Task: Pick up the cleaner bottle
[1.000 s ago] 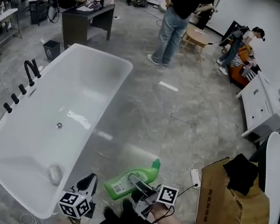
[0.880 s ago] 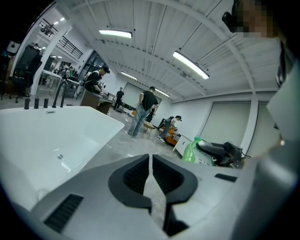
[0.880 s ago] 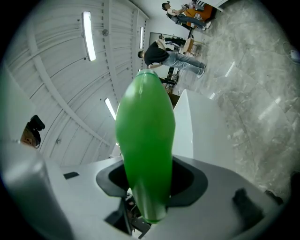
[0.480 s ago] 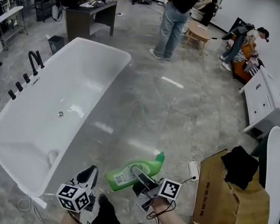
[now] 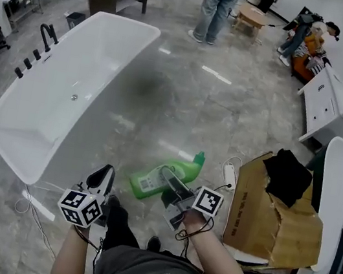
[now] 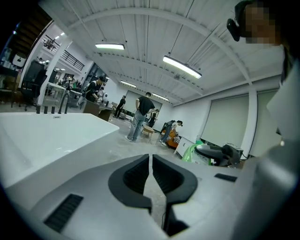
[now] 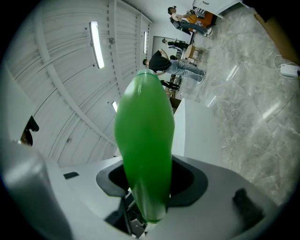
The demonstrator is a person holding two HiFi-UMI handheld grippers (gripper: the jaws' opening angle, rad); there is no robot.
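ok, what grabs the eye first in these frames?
The bright green cleaner bottle, clamped on its side in the right gripper, low centre in the head view. Then the big white bathtub at upper left, and the left gripper at bottom left, shut and empty.

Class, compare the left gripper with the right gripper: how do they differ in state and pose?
The left gripper is shut and empty; the right gripper is shut on the green cleaner bottle. The left gripper is held upright, its view showing the floor level; the right gripper is rolled onto its side. Both carry a marker cube.
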